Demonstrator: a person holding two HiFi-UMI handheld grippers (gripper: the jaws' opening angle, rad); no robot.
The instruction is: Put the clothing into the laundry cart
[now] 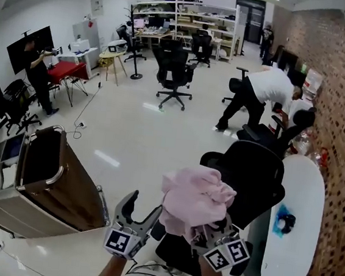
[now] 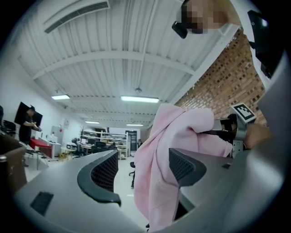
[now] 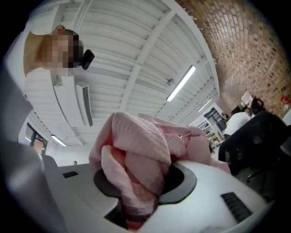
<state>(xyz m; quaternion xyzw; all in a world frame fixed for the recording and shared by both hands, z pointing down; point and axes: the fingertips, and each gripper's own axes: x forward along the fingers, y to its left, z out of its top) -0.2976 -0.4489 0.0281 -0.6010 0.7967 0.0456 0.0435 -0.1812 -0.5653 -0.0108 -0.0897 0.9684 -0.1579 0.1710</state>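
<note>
A pink garment is bunched up in the air in front of me, with my right gripper shut on it. The right gripper view shows the cloth wadded between the jaws of the right gripper. Just left of it, my left gripper stands open, holding nothing. In the left gripper view the garment hangs beyond the open left gripper, apart from its pads. The laundry cart, brown with a metal rim, stands low at my left, its inside dark.
A black office chair stands directly behind the garment. A white oval table with a blue object runs along the brick wall at the right. A person bends over farther back, and another person stands at the far left.
</note>
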